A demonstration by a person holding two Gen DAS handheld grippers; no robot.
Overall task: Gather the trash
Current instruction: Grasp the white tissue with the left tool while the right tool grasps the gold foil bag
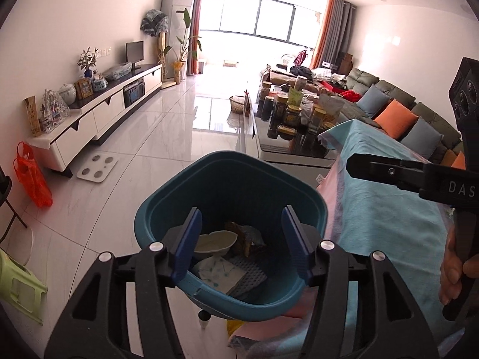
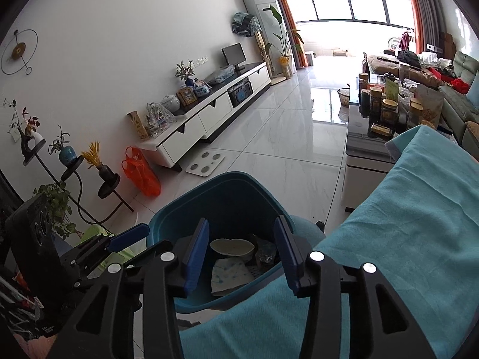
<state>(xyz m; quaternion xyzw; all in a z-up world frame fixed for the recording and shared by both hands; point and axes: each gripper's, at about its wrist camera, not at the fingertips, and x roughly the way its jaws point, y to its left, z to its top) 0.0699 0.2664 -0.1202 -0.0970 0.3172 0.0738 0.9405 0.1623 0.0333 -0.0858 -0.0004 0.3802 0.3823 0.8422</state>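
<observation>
Gaping empty jaws above bin (image 1: pixel 230 185)

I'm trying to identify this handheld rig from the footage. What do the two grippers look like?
Both match: the left gripper and right gripper have black plastic linkage arms with silver round pivot caps and flat blue ribbed pads. From the left view, the right one's side bears white letters "DAS" and carries a black camera block on top. No cables or sleeves show.

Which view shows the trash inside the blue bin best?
The left wrist view: it looks down into the blue bin, showing the trash. In the right wrist view the teal cloth hides the bin's near right rim.
</observation>
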